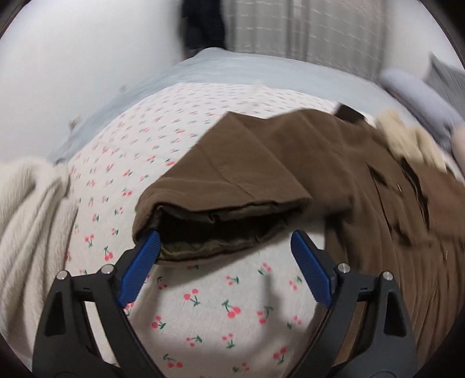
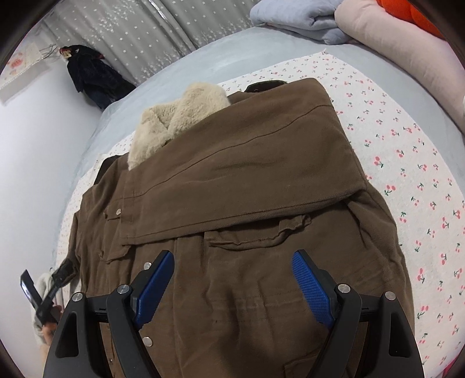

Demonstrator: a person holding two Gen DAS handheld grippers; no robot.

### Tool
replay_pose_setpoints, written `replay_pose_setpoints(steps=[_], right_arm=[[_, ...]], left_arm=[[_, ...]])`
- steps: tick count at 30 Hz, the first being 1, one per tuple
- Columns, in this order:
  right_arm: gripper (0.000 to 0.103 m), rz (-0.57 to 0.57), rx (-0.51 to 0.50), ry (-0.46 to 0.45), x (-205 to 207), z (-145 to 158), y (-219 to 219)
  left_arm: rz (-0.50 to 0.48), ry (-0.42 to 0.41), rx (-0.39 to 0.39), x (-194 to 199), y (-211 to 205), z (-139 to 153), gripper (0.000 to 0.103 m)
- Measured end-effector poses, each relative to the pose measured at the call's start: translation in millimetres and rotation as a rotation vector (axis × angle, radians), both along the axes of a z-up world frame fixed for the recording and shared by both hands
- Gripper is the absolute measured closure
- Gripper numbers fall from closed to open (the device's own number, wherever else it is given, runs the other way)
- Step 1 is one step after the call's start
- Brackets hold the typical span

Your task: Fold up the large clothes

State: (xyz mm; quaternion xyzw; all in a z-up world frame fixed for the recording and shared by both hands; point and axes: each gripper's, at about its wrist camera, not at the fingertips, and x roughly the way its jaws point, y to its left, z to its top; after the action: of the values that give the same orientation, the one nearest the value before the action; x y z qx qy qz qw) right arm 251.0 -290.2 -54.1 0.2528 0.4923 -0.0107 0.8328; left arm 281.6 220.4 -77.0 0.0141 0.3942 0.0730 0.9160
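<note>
1. Bed with cherry-print sheet (image 2: 407, 174); brown coat (image 2: 247, 189) lies spread on it, one sleeve folded across its chest.
2. Left gripper (image 1: 225, 241): jaws apart at the other sleeve's cuff (image 1: 218, 224), one finger touching.
3. Right gripper (image 2: 232, 261): jaws apart over the hem.
4. Handling: probably heavy, limp, thick; grip at cuff or seams, not fleece collar (image 2: 177, 122).

Grey-sheeted bed (image 2: 186, 69) under cherry-print cloth (image 2: 407, 162); brown coat (image 2: 247, 180) on it; folded blankets (image 2: 305, 17) beyond

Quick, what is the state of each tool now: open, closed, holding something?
Left tool: open, holding nothing, at the brown coat's sleeve cuff.
Right tool: open, holding nothing, above the brown coat.
</note>
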Motion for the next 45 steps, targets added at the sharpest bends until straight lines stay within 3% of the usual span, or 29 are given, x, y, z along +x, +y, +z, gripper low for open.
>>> replay_pose_setpoints(steps=[7,11,15,17,18,20,22,25,28,36,38,41,45], right_arm=[[0.018,0.032,-0.004,0.020,4,-10,3],[0.018,0.035,-0.012,0.029,4,-13,1],[0.018,0.028,-0.013,0.037,1,-16,-4],[0.018,0.033,-0.018,0.039,1,-16,-4],[0.018,0.034,-0.022,0.042,1,-17,-3],[0.018,0.038,-0.025,0.045,1,-17,-2],[0.018,0.039,-0.024,0.046,1,-17,-1],[0.018,0.046,-0.017,0.034,1,-14,1],[0.018,0.066,-0.010,0.003,0,-7,6],[0.018,0.148,0.051,-0.136,0,16,18],[0.018,0.160,0.051,-0.155,0,19,21],[0.018,0.174,0.060,-0.183,1,22,20],[0.018,0.168,0.087,-0.206,0,25,10]], left_arm=[[-0.201,-0.087,0.075,-20,-29,23,0.012],[-0.231,0.031,0.246,0,-32,7,0.012],[-0.209,0.196,0.322,22,-20,-23,0.012],[-0.178,0.284,0.367,34,-14,-39,0.022],[-0.170,0.286,0.355,34,-13,-39,0.029],[-0.111,0.288,0.302,38,-8,-29,0.078],[-0.080,0.259,0.238,38,-7,-12,0.093],[-0.059,0.194,0.159,31,-11,23,0.096],[-0.059,0.114,0.023,27,-18,71,0.096],[-0.190,-0.075,-0.294,28,-92,188,0.097],[-0.240,-0.093,-0.376,35,-123,205,0.097],[-0.306,-0.100,-0.440,45,-168,215,0.097],[-0.435,-0.050,-0.483,55,-243,199,0.097]])
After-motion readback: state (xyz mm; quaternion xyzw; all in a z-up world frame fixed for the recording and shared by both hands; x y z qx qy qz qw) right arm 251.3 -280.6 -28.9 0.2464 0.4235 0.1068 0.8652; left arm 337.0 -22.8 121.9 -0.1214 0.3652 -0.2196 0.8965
